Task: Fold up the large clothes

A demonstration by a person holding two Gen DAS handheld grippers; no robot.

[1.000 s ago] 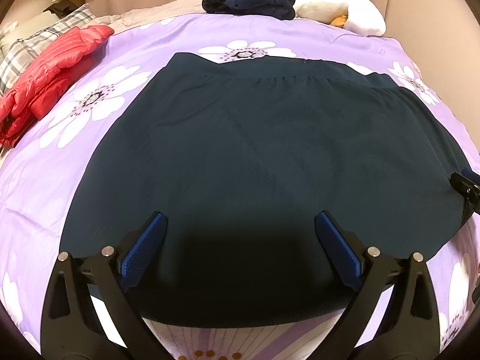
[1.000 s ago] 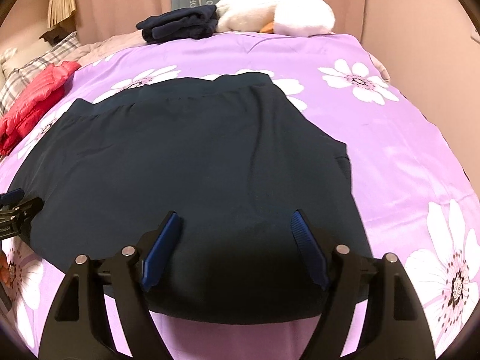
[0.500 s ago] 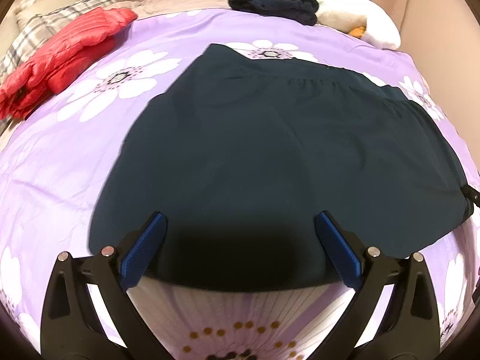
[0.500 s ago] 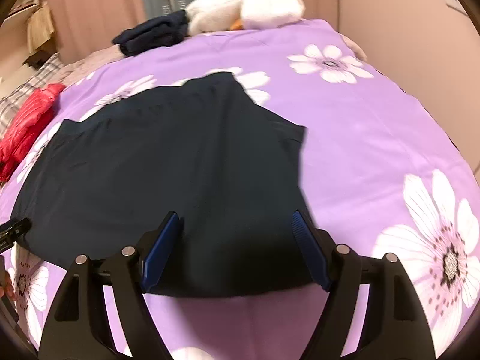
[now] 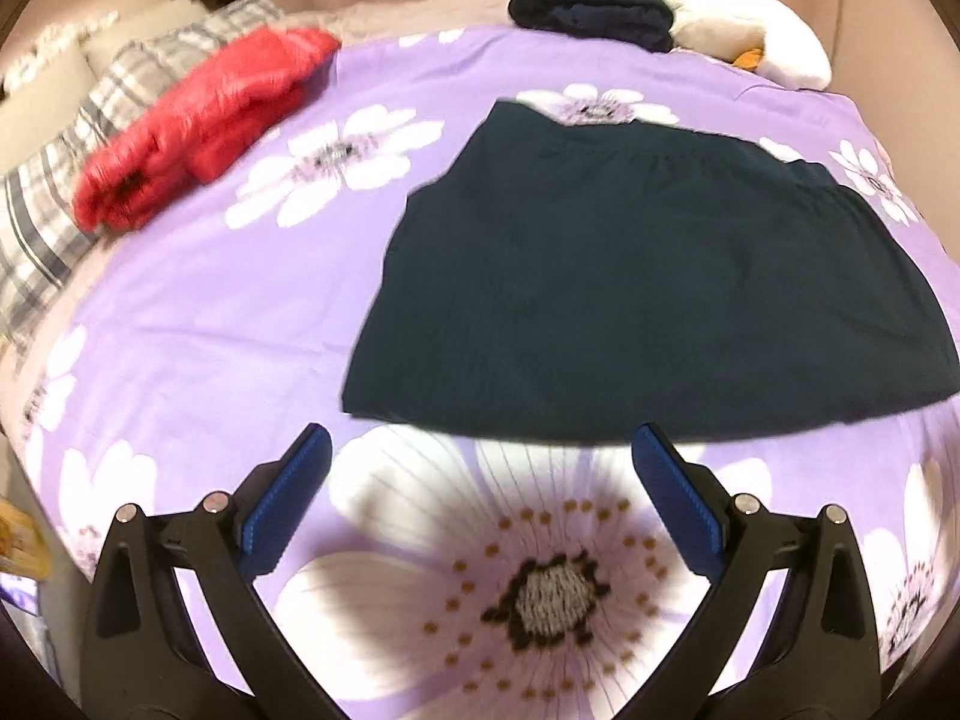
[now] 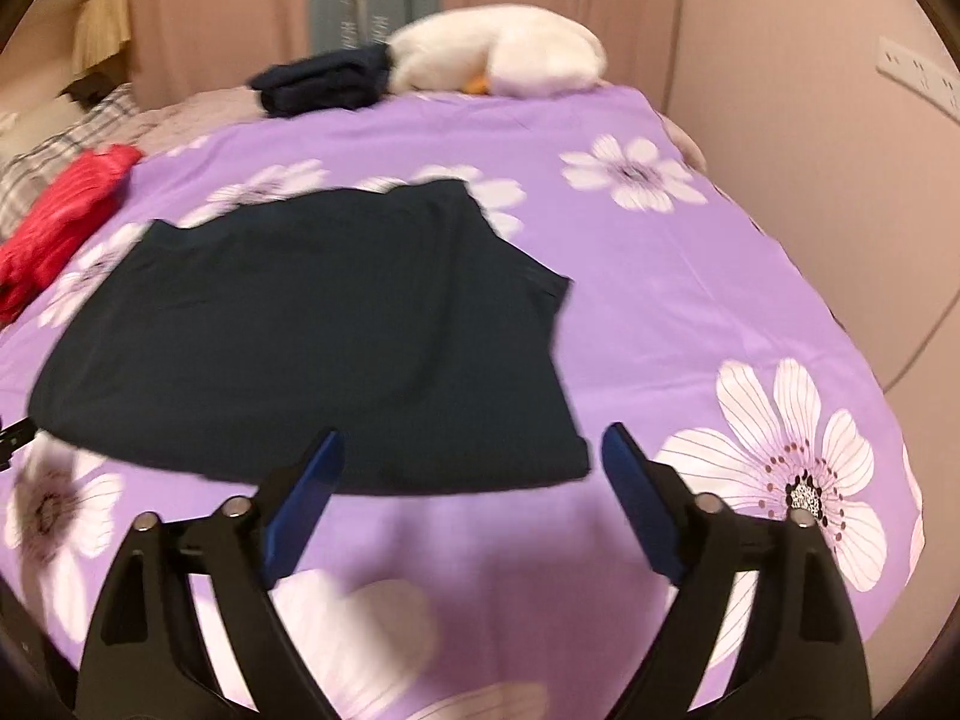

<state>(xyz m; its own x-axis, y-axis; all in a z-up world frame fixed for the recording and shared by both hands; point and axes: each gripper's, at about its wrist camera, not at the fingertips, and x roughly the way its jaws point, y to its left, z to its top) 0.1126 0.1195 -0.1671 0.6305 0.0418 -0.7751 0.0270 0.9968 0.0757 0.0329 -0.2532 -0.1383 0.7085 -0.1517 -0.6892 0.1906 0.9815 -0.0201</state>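
Observation:
A dark navy garment (image 5: pixel 648 276) lies folded flat on the purple flowered bedspread (image 5: pixel 228 312); the right wrist view shows the same garment (image 6: pixel 324 330) spread left of centre. My left gripper (image 5: pixel 480 450) hovers open over the bedspread just short of the garment's near hem, nothing between its blue pads. My right gripper (image 6: pixel 471 444) sits at the garment's near right corner, its jaws opening wide and clear of the cloth, which lies below them on the bed.
A red puffer jacket (image 5: pixel 204 120) lies at the left by plaid pillows (image 5: pixel 54 228). A folded dark pile (image 5: pixel 591 15) and a white plush duck (image 5: pixel 750 36) sit at the far edge. The wall (image 6: pixel 810 150) runs close along the bed's right side.
Both grippers have pulled back and risen from over the garment, so its near hem now lies ahead of the fingertips. The right jaws stand wider apart than before.

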